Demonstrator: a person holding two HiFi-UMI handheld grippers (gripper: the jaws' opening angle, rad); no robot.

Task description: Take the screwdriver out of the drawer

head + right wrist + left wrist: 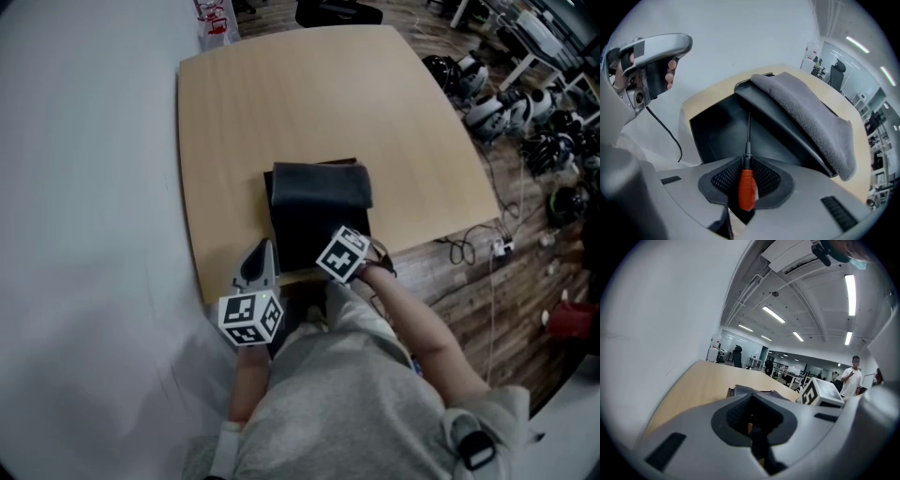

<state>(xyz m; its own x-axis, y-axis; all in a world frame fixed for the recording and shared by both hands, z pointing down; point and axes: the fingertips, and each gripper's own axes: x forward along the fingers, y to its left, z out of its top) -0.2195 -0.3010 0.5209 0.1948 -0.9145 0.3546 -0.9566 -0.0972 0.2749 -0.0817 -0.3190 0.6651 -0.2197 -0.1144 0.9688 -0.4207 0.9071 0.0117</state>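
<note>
The screwdriver [746, 186] has an orange-red handle and a thin dark shaft that points down into the open black drawer [717, 126]. My right gripper [747, 190] is shut on the handle, both ribbed pads against it, and it aims steeply down over the drawer. In the head view only its marker cube [342, 253] shows, above the drawer [302, 298] at the table's near edge; the screwdriver is hidden there. My left gripper [261, 257] rests just left of the drawer, jaws together with nothing held, and points out across the tabletop [703, 385].
A black box [319, 225] with a grey cloth [321, 184] folded on top stands on the light wooden table [309, 94]. A white wall runs along the left. Cables and gear lie on the wooden floor [525, 187] to the right. People stand far off in the room.
</note>
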